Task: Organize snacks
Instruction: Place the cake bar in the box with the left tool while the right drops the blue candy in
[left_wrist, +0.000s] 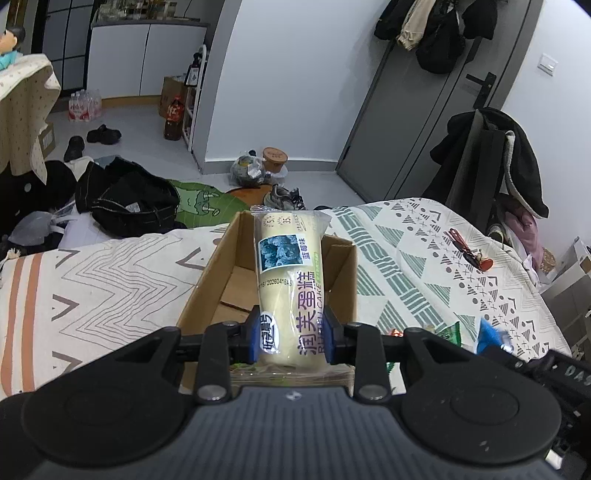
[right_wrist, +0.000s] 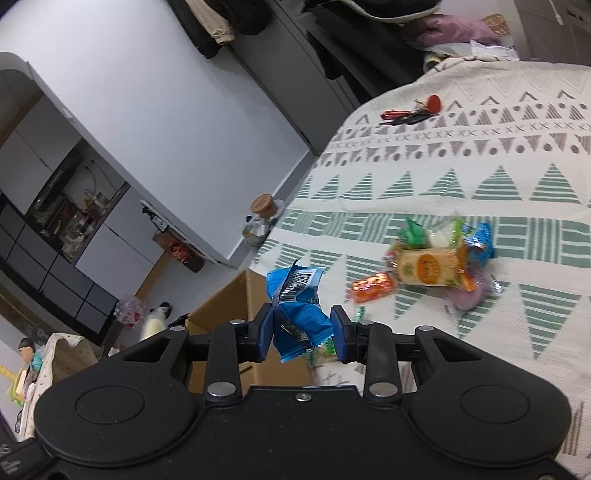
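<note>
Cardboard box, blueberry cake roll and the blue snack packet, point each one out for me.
cardboard box (left_wrist: 341, 269), left wrist view, inner face of its right wall.
blueberry cake roll (left_wrist: 284, 280), left wrist view, middle of the wrapper.
blue snack packet (right_wrist: 297, 314), right wrist view, crumpled middle.

Bed with patterned cover (right_wrist: 461, 177), open cardboard box (left_wrist: 207, 280) resting on it, loose pile of snack packets (right_wrist: 436, 266) beside, red keys (right_wrist: 410, 112) farther back.

Home bedroom, patterned bedspread (left_wrist: 424, 258), hung coats (left_wrist: 436, 29), shoes (left_wrist: 103, 133)
</note>
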